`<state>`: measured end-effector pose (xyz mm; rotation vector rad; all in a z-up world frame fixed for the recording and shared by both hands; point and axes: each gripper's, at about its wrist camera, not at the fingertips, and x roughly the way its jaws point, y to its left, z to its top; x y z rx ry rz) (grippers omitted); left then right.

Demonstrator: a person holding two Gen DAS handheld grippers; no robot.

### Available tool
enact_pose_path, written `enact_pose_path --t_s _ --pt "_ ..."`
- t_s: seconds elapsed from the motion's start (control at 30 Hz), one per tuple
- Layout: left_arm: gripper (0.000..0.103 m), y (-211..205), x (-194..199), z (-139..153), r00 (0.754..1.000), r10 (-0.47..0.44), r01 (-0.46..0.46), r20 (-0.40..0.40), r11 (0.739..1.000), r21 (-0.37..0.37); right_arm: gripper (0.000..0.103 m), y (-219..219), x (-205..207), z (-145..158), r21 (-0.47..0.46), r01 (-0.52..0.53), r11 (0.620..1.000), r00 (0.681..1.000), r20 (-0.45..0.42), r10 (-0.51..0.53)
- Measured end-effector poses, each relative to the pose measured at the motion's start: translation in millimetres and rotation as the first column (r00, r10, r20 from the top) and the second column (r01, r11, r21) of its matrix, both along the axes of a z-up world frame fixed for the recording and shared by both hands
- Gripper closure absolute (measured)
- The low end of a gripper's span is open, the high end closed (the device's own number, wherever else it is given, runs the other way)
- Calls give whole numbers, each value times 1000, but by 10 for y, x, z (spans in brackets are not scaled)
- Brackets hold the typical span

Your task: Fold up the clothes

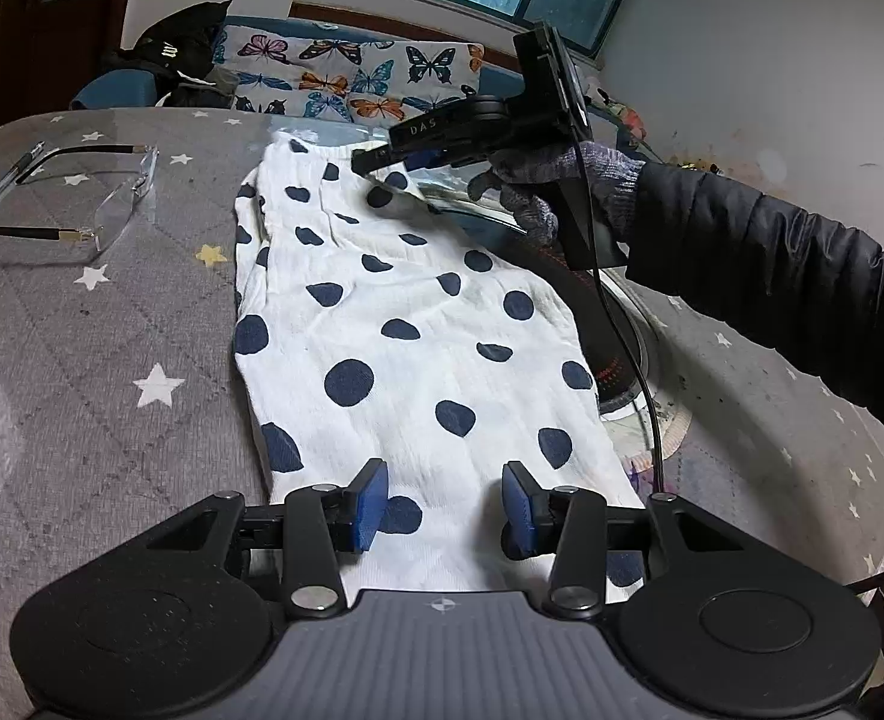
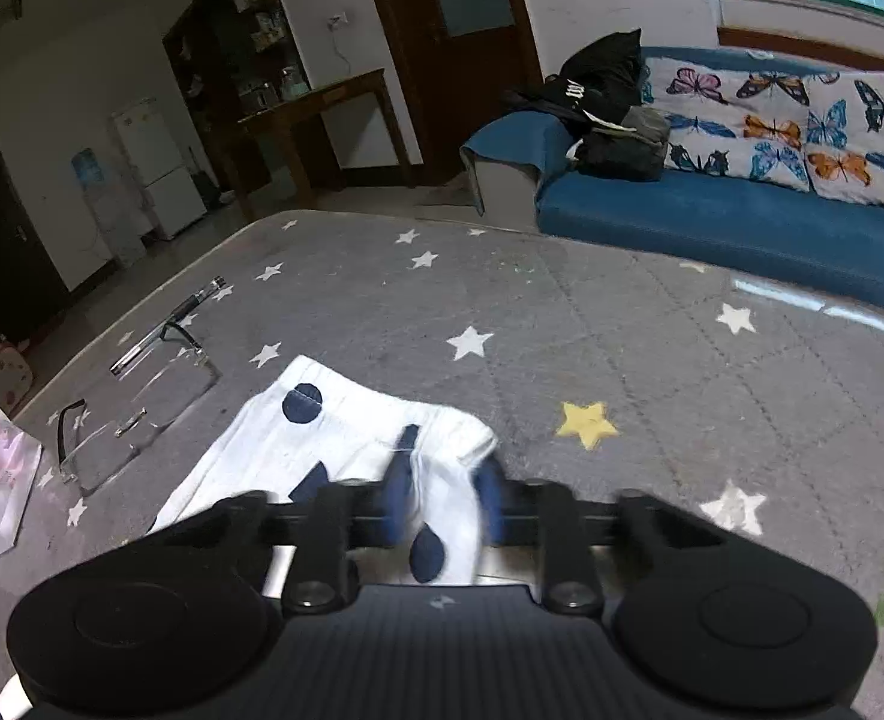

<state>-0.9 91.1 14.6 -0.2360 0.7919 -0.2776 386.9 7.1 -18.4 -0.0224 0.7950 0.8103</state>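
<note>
A white garment with navy dots (image 1: 394, 336) lies lengthwise on the grey star-patterned table cover (image 1: 112, 360). My left gripper (image 1: 445, 501) is open just above the garment's near end, its blue pads on either side of the cloth. My right gripper (image 1: 376, 165) sits at the garment's far right corner, held by a gloved hand. In the right wrist view the right gripper (image 2: 445, 507) has its blue pads closed on a bunched fold of the dotted garment (image 2: 322, 426); the image there is blurred.
Rimless glasses (image 1: 76, 204) and a pen (image 1: 4, 180) lie on the table to the left of the garment. A round black appliance (image 1: 598, 324) sits under the garment's right edge. A blue sofa with butterfly cushions (image 2: 742, 204) stands beyond the table.
</note>
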Motion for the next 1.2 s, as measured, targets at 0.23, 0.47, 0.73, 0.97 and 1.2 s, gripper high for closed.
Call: enact_pose_path --t_s 0.23,0.47,0.73,0.97,1.2 --pt "57 -9 -7 19 1000 13 -13 -3 1000 3 94 -122 -94 160 101 17 995 999 -30 -14" --pt "57 12 -129 145 999 37 -38 33 999 13 95 -208 -376 525 167 -19 986 1000 2 19" --pt "56 70 -441 251 994 94 -97 58 994 42 96 -259 -972 928 189 -91 978 995 57 81" --pt "54 126 -838 307 985 149 -154 82 986 60 96 -328 -1661 1128 185 -178 966 983 74 167" --pt "53 154 -1223 226 979 194 -197 67 979 43 97 -388 -2432 1113 177 -286 942 958 65 279"
